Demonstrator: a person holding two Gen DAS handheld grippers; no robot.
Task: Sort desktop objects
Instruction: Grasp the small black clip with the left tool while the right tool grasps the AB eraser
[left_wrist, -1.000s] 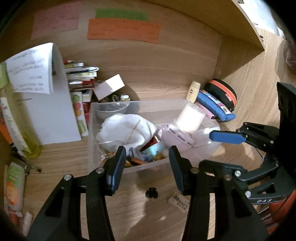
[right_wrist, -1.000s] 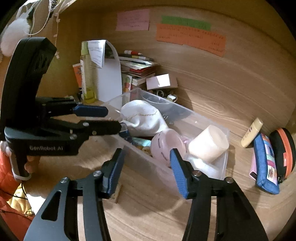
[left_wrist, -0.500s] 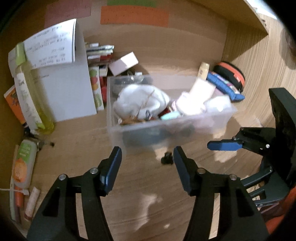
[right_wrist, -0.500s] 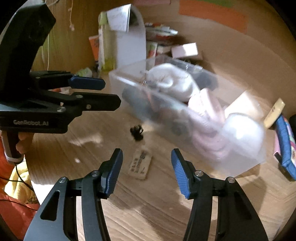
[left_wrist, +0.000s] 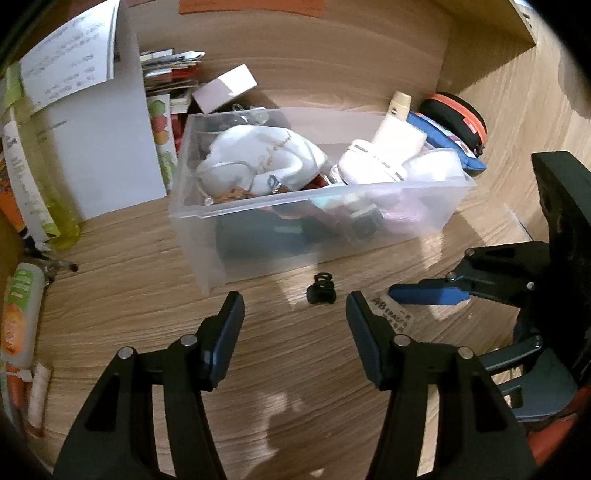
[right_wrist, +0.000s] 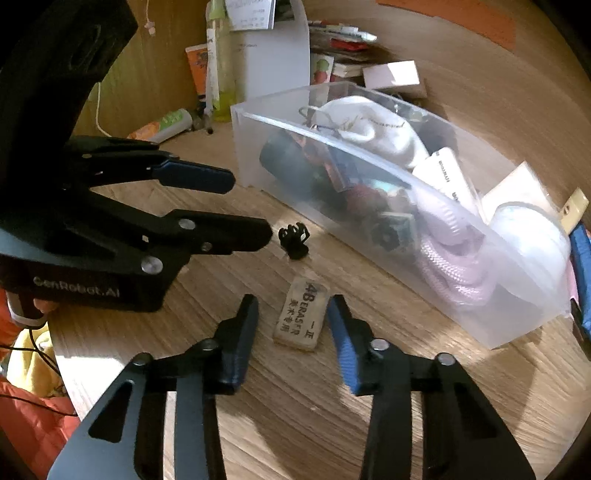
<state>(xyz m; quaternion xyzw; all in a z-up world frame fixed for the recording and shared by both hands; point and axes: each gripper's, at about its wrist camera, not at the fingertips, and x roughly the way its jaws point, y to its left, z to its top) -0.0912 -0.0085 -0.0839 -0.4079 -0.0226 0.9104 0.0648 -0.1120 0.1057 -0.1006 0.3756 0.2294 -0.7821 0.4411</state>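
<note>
A: Right wrist view first: what do you have under you?

B: My right gripper (right_wrist: 291, 328) sits at the bottom centre of the frame, its jaws closing, with the flat off-white rectangular eraser printed in black (right_wrist: 301, 314) lying on the wooden desktop (right_wrist: 295, 424) between the fingers. The pads do not press on it; there is a gap on each side.

A: And the other one?

B: My left gripper (left_wrist: 295, 332) stands apart at the bottom of the left wrist view, gripping nothing. The small black plastic claw clip (left_wrist: 320, 290) lies on the wood just ahead of it, between the fingertips and the clear plastic storage box (left_wrist: 229, 236).

A: Where is the box?

B: Centre of the left frame, full of mixed items: a white drawstring cloth pouch (left_wrist: 258, 162) at its left end, a coiled pink cord (right_wrist: 454, 269) toward its right.

A: Anything else nearby?

B: A yellow-green liquid bottle (left_wrist: 40, 192) stands at the left edge, and an orange-rimmed black zip case (left_wrist: 458, 118) rests in the upper right corner. In the right wrist view the clip lies just off the left gripper's lower finger
</note>
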